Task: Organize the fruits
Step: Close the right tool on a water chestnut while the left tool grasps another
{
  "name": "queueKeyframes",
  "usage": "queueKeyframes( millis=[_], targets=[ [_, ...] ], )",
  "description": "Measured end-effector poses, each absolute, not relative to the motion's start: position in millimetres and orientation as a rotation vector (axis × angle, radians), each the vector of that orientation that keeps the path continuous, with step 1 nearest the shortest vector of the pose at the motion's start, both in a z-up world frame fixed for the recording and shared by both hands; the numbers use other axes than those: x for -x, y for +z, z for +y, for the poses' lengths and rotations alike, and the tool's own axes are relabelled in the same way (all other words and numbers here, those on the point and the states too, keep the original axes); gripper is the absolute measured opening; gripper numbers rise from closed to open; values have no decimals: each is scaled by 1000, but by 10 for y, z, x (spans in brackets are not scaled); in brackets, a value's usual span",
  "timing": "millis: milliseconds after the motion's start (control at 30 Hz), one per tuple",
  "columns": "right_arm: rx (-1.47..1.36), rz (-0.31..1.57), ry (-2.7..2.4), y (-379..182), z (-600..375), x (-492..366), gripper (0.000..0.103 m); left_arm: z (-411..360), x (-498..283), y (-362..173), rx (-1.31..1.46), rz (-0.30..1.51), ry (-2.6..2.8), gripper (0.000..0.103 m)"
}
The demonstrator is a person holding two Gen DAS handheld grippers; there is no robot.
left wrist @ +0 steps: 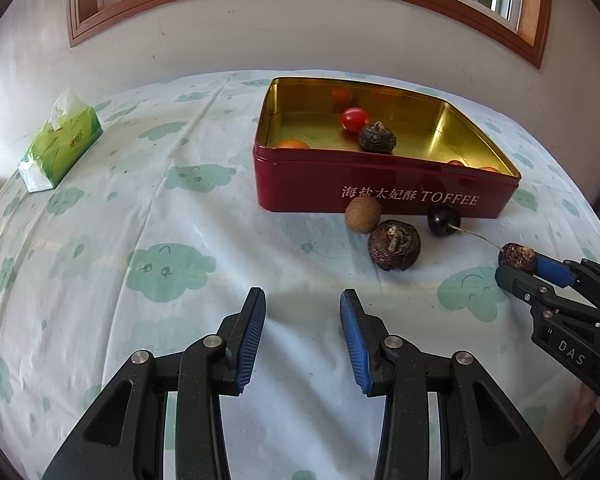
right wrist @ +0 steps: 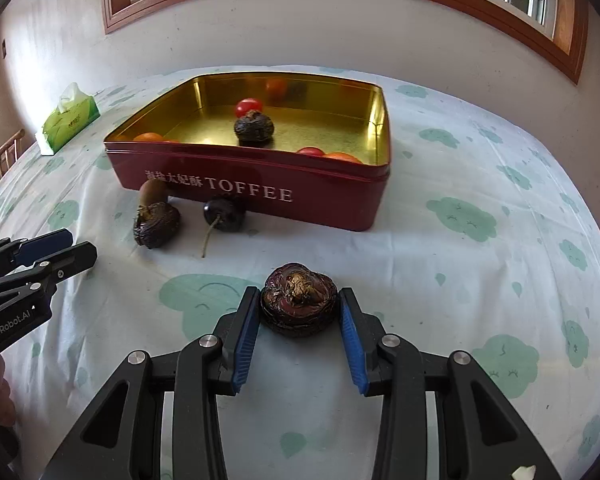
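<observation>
My right gripper (right wrist: pixel 299 305) is shut on a dark water chestnut (right wrist: pixel 298 294), pads pressing both its sides just above the cloth. It shows at the right edge of the left wrist view too, right gripper (left wrist: pixel 514 267) with the chestnut (left wrist: pixel 516 255). My left gripper (left wrist: pixel 302 294) is open with nothing between its fingers, over bare cloth. A red toffee tin (left wrist: pixel 380 186) holds a red tomato (left wrist: pixel 355 119), another chestnut (left wrist: pixel 377 138) and orange fruits. Before the tin lie a tan round fruit (left wrist: pixel 363 214), a chestnut (left wrist: pixel 394 245) and a dark cherry (left wrist: pixel 442 219) with its stem.
A green tissue pack (left wrist: pixel 60 144) lies at the far left of the table. The table carries a white cloth (left wrist: pixel 160 220) with green cloud prints and backs onto a wall under a window. A wooden chair back (right wrist: pixel 4 156) stands past the left edge.
</observation>
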State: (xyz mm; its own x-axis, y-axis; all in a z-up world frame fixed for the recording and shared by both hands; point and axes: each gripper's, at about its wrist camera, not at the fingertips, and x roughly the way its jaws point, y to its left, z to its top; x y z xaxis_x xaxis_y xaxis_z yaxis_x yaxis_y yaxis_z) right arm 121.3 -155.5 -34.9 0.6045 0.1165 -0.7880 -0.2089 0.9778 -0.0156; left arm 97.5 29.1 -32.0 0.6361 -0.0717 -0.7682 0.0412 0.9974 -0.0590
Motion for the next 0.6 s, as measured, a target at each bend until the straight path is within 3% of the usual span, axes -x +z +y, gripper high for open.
queueKeyframes(
  millis=[600],
  targets=[
    [59,908,112,-359,-1956,-1322,37,-119,-1202,-313,18,890,-150,40]
  ],
)
